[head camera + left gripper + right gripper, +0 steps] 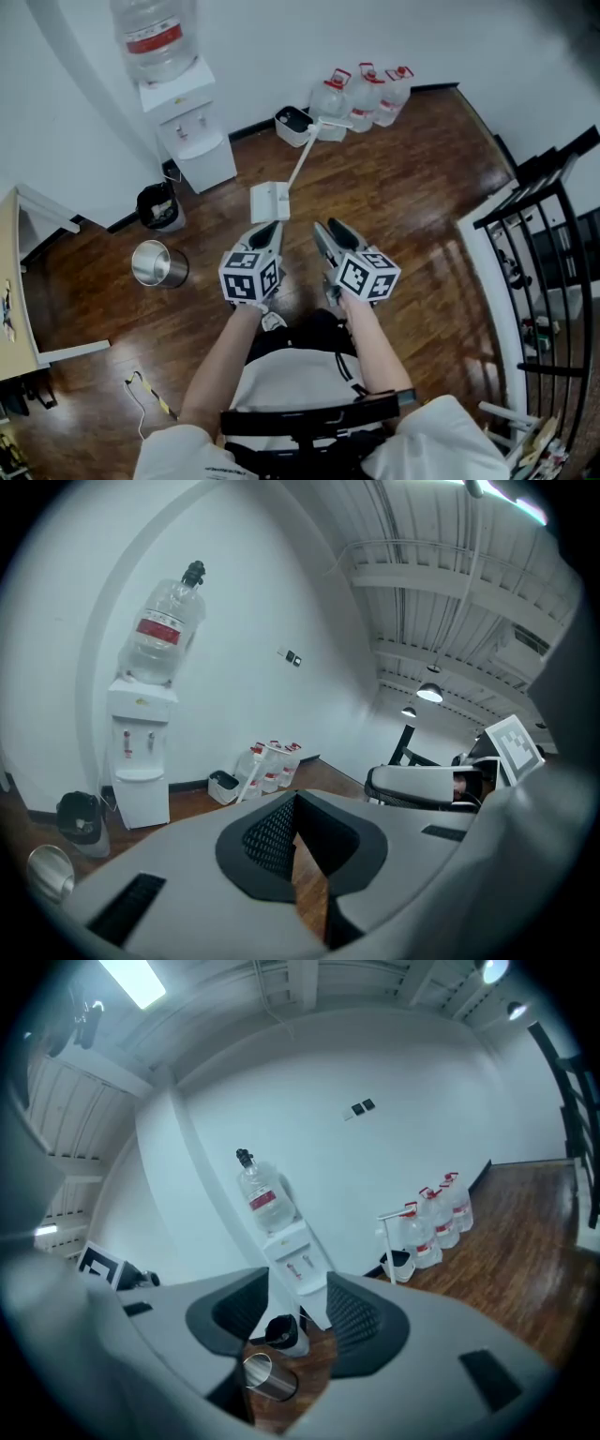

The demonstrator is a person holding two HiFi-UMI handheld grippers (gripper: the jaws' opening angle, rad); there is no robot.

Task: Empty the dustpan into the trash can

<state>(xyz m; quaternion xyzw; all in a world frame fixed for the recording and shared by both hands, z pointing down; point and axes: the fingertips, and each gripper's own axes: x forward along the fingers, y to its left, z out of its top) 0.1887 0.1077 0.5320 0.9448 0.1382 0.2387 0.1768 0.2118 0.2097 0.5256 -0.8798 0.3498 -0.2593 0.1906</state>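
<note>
A white dustpan [293,125] with a dark inside stands by the far wall. A long white handle [302,161] runs from it to a flat white piece [269,201] just ahead of my grippers. The dustpan [398,1263] and its upright handle also show in the right gripper view. A steel trash can [159,264] and a black lined bin [157,206] stand to the left. Both grippers hover side by side over the wood floor. My left gripper [269,228] has its tips together and holds nothing. My right gripper [328,225] is open and empty, and it frames the steel can [267,1375].
A water dispenser [195,142] with a bottle on top stands against the wall. Three water jugs [367,94] sit beside the dustpan. A black railing [548,234] runs along the right. A desk edge [19,281] is at the left, and a cable [150,394] lies on the floor.
</note>
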